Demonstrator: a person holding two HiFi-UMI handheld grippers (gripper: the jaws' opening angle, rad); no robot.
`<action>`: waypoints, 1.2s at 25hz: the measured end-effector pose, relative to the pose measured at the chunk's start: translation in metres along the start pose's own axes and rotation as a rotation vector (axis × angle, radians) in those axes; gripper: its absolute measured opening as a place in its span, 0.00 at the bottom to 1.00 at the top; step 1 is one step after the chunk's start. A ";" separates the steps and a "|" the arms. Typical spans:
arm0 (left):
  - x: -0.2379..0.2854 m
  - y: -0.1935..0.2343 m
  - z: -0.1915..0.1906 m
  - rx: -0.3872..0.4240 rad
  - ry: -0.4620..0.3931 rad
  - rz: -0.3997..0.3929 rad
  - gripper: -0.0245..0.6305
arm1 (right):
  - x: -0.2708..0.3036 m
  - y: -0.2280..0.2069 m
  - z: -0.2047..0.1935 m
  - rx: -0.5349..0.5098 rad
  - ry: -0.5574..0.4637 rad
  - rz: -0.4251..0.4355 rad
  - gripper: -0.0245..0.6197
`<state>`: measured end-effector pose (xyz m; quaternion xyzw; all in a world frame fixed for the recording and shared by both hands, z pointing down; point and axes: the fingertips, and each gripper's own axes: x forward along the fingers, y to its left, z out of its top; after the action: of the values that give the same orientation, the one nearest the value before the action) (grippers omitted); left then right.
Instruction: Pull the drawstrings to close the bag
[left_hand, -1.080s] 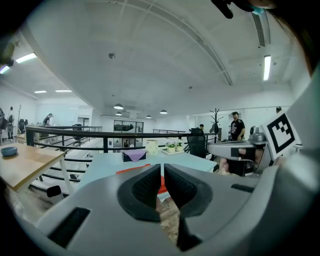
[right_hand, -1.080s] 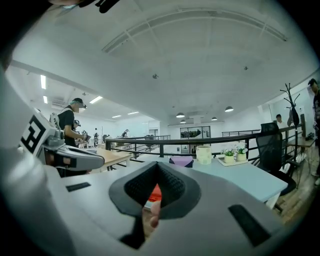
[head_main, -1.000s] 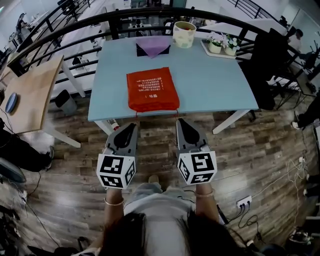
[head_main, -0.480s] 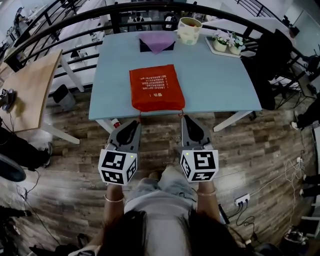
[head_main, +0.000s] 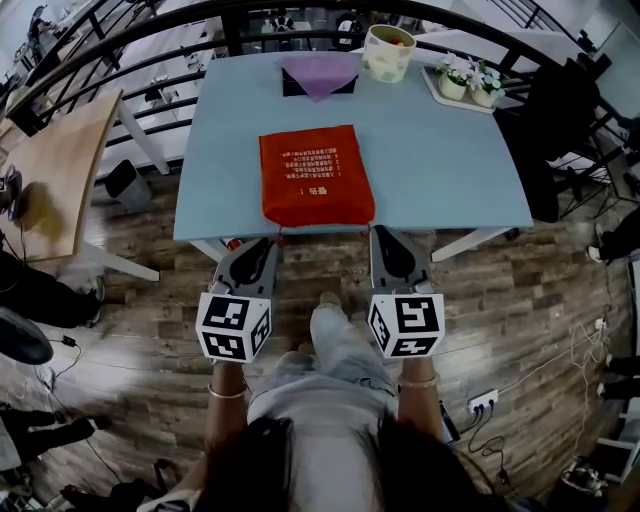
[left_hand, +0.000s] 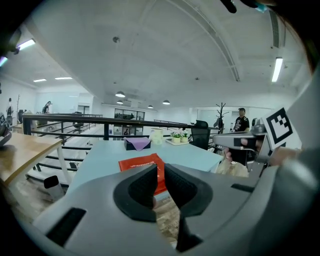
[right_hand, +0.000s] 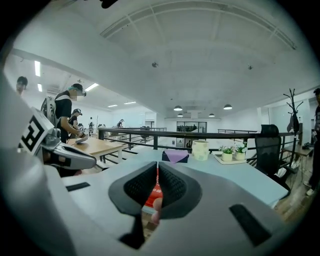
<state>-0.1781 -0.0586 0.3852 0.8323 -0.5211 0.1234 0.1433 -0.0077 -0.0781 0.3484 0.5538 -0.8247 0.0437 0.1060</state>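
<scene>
**Cords gripped, bag mouth not yet drawn shut**

The red bag (head_main: 315, 175) lay flat in the middle of the blue table (head_main: 450, 180). Its mouth pointed toward the lower part of the frame, close to the table's front edge. That edge looked wide and hardly gathered, so I judge the closing was only at its beginning and most of the pulling was left to you. Your right gripper (right_hand: 157, 172) had its jaws pressed together on the right drawstring (right_hand: 157, 169), a thin red line rising between them. Your left gripper (left_hand: 161, 172) was clenched too. The left drawstring (head_main: 278, 236) ran from the bag's corner to its tip, so it seemed to hold that cord.
</scene>
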 end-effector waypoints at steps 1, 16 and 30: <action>0.005 0.003 -0.001 -0.004 0.005 0.008 0.09 | 0.005 -0.003 -0.002 0.000 0.006 0.006 0.08; 0.085 0.028 -0.041 -0.052 0.165 0.069 0.15 | 0.083 -0.045 -0.050 -0.004 0.153 0.093 0.08; 0.129 0.049 -0.107 -0.091 0.340 0.122 0.19 | 0.118 -0.064 -0.119 -0.018 0.331 0.159 0.15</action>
<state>-0.1739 -0.1469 0.5355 0.7589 -0.5439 0.2472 0.2592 0.0237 -0.1867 0.4878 0.4711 -0.8376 0.1352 0.2413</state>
